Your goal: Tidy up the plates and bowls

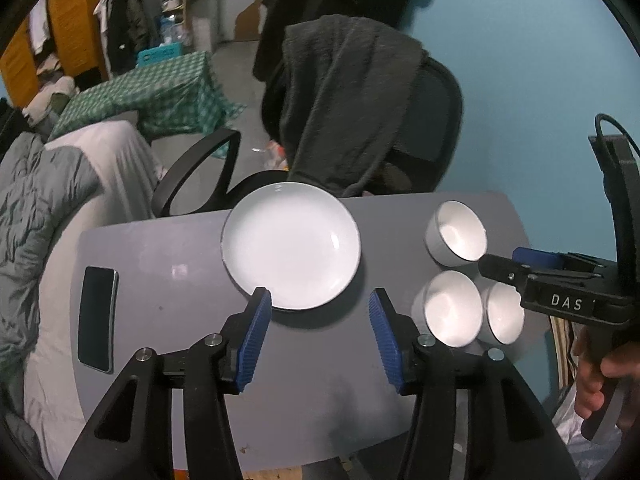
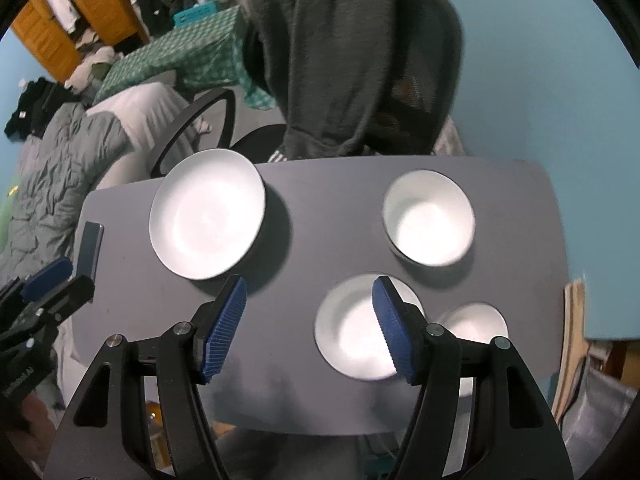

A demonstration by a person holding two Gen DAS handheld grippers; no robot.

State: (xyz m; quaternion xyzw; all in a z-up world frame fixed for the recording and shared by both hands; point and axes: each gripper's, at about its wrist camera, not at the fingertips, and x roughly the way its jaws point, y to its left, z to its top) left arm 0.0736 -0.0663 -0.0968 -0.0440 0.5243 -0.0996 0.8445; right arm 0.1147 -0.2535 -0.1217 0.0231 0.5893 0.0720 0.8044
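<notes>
My left gripper (image 1: pixel 320 300) hangs over the near part of the grey table (image 1: pixel 168 280), its blue pads (image 1: pixel 254 340) standing well apart with nothing between them. Just beyond its tips lies the white plate (image 1: pixel 290 244), flat on the table and touched by neither pad, though the left pad's tip overlaps the plate's near rim in the picture. Left of this gripper a dark phone (image 1: pixel 97 318) lies flat. To its right stand three white bowls: the far bowl (image 1: pixel 456 232) by the table's back edge, the middle bowl (image 1: pixel 450 308) nearer, and the right bowl (image 1: pixel 504 314) close against the middle one.

My right gripper (image 2: pixel 310 300) is likewise open and holds nothing; its right pad (image 2: pixel 394 332) shows over the middle bowl (image 2: pixel 352 336), and I cannot tell from here whether it touches. The right bowl (image 2: pixel 476 320) sits beyond that pad to the right, the far bowl (image 2: pixel 428 220) ahead, and the plate (image 2: pixel 206 214) ahead to the left. My hand (image 1: pixel 600 380) grips the right gripper's handle at the left view's edge. Behind the table stands a chair (image 1: pixel 432 120) with a dark garment (image 1: pixel 344 100) over its back.
</notes>
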